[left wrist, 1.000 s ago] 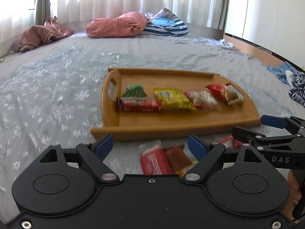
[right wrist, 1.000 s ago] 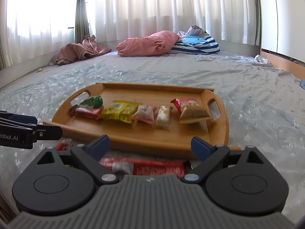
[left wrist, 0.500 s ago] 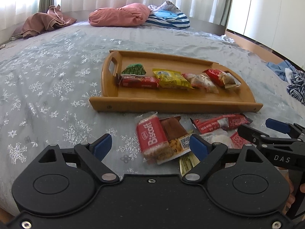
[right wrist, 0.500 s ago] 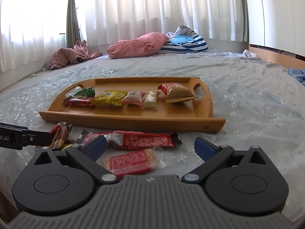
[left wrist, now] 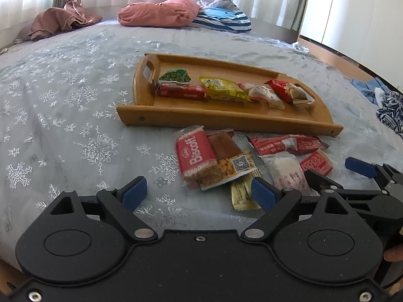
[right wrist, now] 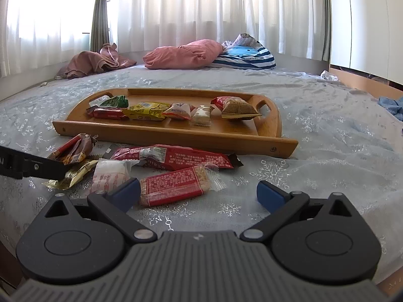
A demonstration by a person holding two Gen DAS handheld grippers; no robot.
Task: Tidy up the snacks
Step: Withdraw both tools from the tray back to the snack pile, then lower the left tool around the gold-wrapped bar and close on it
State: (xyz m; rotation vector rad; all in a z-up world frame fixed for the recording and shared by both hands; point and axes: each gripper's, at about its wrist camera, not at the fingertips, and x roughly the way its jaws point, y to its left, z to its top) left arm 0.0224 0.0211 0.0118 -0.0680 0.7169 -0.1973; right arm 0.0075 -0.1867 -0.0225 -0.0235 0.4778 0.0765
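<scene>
A wooden tray lies on the bed with a row of several snacks: a green pack, a red bar, a yellow pack and others. Loose snacks lie before it: a red Biscoff pack, a brown pack, a gold bar, a white pack and a long red bar. My left gripper hangs open just short of the Biscoff pack. My right gripper is open, a red wafer pack just ahead of its left finger.
The bed has a pale blue snowflake cover. Far back lie a pink pillow, a striped cushion and crumpled brown cloth. Clothes sit at the right edge. White wardrobe doors stand on the right.
Both grippers have sunk toward the bed and now look down more. The loose snacks in front of the tray have come fully into view. No snack has moved.
</scene>
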